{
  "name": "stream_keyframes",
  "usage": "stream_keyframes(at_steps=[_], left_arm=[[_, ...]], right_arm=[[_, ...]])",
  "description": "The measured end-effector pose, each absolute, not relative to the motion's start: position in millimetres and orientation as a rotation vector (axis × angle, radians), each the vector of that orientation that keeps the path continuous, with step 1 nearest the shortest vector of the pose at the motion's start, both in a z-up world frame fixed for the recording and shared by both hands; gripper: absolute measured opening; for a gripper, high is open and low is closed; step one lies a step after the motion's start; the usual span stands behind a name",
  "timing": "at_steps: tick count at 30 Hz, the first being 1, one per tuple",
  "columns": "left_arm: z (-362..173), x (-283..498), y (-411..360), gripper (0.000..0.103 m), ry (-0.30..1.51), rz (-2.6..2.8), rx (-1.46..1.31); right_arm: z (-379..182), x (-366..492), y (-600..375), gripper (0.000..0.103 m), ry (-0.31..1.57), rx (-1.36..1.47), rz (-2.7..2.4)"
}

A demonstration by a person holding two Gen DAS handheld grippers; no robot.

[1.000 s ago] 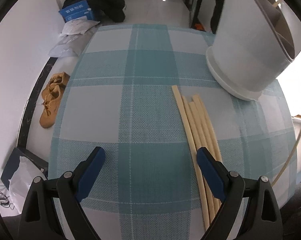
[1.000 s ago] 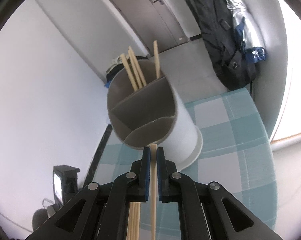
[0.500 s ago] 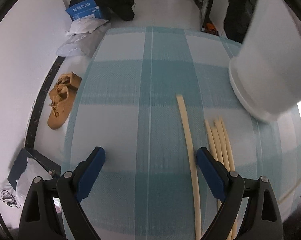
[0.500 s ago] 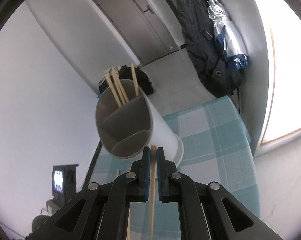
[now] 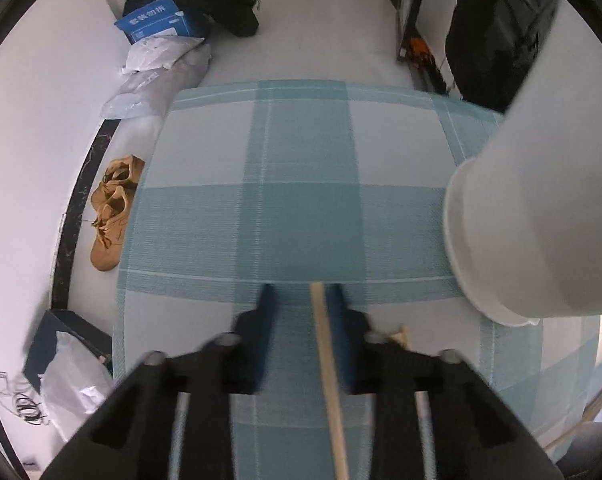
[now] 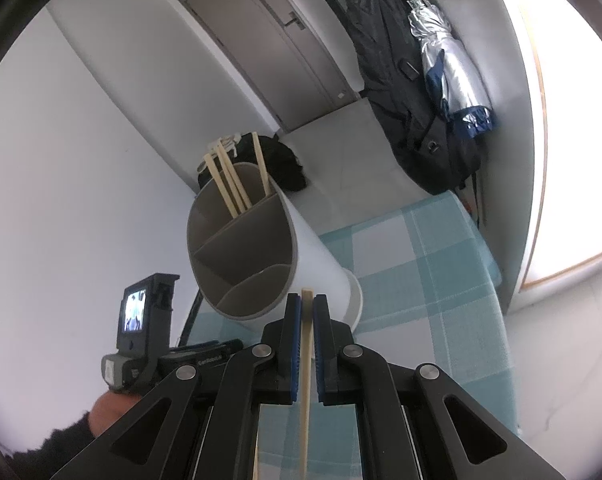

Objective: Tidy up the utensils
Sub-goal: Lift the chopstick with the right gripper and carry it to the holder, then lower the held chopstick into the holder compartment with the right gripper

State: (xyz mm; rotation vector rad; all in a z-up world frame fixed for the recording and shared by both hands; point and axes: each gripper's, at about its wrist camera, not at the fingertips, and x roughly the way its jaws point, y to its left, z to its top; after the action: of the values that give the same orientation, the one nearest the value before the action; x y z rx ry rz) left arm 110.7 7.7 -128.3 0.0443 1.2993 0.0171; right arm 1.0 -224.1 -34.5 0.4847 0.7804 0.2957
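Your right tool pinches a wooden chopstick between its pressed-together blue pads, the tip poking out just below the rim of the divided utensil holder, which stands at 11 o'clock with more chopsticks leaning in its far compartment. Your left tool has its fingers partly spread around another chopstick lying on the teal checked desk, close against the right finger; whether they touch is blurred. The holder's white base sits at 2 o'clock there, tan shoes on the floor at 9 o'clock.
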Motion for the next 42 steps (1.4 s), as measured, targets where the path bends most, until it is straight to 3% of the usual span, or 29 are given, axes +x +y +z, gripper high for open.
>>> stream_keyframes(at_steps=[1, 2, 10, 24, 42], left_arm=[[-128, 112, 4, 0.003, 1.309, 0.014, 0.059], [-127, 113, 2, 0.003, 1.314, 0.018, 0.067], [-104, 94, 11, 0.002, 1.212, -0.009, -0.071], [-7, 7, 2, 0.002, 0.821, -0.297, -0.084], [6, -21, 9, 0.002, 0.795, -0.311, -0.059]], right_arm=[[-34, 1, -224, 0.005, 0.777, 0.487, 0.294], [-33, 1, -225, 0.005, 0.773, 0.489, 0.296], [-21, -12, -216, 0.005, 0.734, 0.449, 0.299], [-4, -54, -171, 0.005, 0.653, 0.273, 0.341], [10, -81, -165, 0.005, 0.569, 0.243, 0.320]])
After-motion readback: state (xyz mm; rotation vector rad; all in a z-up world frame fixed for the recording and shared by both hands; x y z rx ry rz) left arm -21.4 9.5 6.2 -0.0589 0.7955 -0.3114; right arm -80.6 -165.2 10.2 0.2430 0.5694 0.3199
